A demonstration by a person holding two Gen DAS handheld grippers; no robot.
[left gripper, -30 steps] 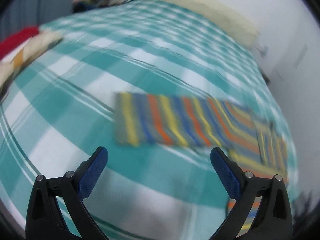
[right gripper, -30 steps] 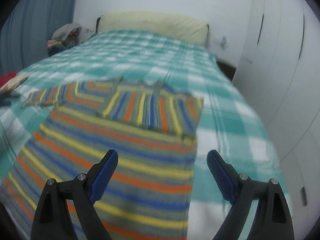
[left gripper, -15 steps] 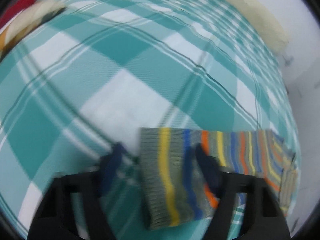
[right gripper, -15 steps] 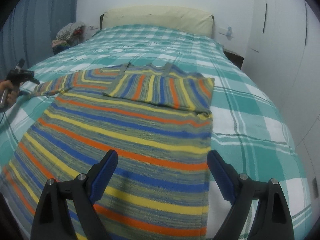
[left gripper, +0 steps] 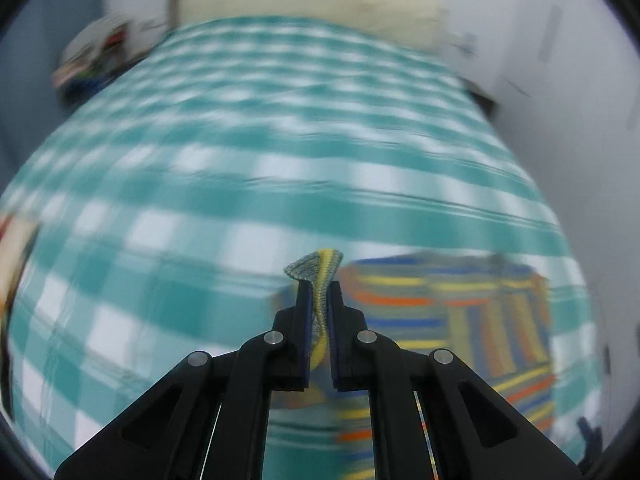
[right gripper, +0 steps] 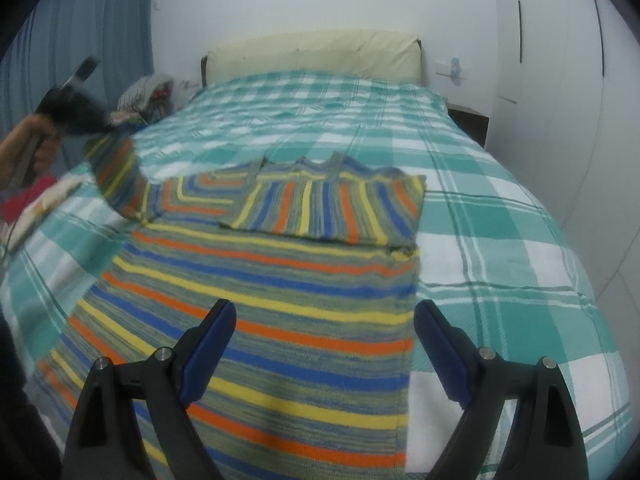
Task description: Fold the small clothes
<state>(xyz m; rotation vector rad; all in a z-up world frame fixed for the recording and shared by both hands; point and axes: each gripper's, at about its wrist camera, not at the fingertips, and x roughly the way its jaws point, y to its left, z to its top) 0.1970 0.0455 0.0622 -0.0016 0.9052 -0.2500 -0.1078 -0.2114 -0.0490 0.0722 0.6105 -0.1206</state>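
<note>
A striped sweater, grey with orange, yellow and blue bands, lies flat on the bed. Its right sleeve is folded across the chest. My left gripper is shut on the cuff of the left sleeve and holds it lifted off the bed; in the right wrist view that gripper is raised at the far left with the sleeve hanging from it. My right gripper is open and empty above the sweater's lower body.
The bed has a teal and white checked cover and a cream headboard. A pile of clothes lies at the far left corner. Red and cream fabric lies at the left edge. White wardrobe doors stand to the right.
My left gripper closed on the left sleeve's cuff and lifted it off the bed. My right gripper stayed open over the sweater's body.
</note>
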